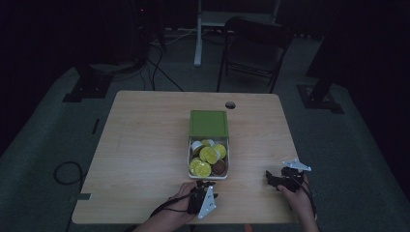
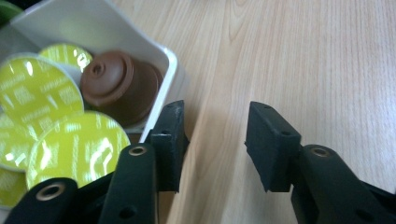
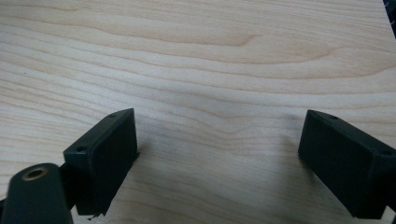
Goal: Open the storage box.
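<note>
While parked at the table's (image 1: 145,145) near edge, left gripper (image 2: 212,140) with jaws partly apart, nothing between the pads, only bare wood in the gap; one jaw just beside the outer wall of the white box (image 2: 161,60). Box itself midway across the table, closer to the near edge, its green lid (image 1: 208,123) lying against the far side. Inside, yellow-topped capsules (image 2: 35,93) and one brown capsule (image 2: 116,86) in the corner nearest that jaw. Near the right near corner, right gripper (image 3: 217,149) spread wide, empty, over bare wood.
</note>
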Motion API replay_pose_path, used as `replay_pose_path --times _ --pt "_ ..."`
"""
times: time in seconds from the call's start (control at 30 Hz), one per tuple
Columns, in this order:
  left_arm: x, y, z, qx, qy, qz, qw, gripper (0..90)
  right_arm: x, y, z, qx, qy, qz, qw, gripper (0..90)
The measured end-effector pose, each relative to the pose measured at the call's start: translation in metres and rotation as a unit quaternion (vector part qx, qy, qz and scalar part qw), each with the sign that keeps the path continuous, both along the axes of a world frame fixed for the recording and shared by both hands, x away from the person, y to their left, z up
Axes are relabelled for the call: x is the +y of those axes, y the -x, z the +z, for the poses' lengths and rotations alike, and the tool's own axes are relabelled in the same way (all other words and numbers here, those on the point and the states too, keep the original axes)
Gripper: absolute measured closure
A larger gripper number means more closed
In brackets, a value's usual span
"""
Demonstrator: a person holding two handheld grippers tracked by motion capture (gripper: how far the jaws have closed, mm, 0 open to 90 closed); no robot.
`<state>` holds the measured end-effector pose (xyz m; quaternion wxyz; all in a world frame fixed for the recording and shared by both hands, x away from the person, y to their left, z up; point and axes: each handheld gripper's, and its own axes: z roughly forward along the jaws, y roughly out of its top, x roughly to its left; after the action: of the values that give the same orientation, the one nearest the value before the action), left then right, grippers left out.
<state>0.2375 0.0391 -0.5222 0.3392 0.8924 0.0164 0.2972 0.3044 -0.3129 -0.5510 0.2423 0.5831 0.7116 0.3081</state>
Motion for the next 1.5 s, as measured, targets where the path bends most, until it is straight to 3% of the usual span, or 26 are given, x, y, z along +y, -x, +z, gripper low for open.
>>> replay_pose_path --times 0.47,0.97,1.23,1.3,1.5 --pt "0.028 0.002 -0.006 0.040 0.010 0.025 0.9988 58.9 0.000 0.000 0.000 0.000 0.000 0.000 1.0000 11.2" --pt "0.054 -0.001 -0.006 0.061 0.023 0.054 0.9964 57.6 0.000 0.000 0.000 0.000 0.000 0.000 1.0000 11.2" --pt "0.080 -0.007 -0.005 0.078 0.045 0.090 0.9919 55.8 0.000 0.000 0.000 0.000 0.000 0.000 1.0000 11.2" --pt "0.087 -0.009 -0.004 0.078 0.042 0.096 0.9915 55.3 0.000 0.000 0.000 0.000 0.000 0.000 1.0000 11.2" --pt "0.102 -0.012 -0.002 0.089 0.062 0.121 0.9868 51.8 0.000 0.000 0.000 0.000 -0.001 0.000 1.0000 11.2"
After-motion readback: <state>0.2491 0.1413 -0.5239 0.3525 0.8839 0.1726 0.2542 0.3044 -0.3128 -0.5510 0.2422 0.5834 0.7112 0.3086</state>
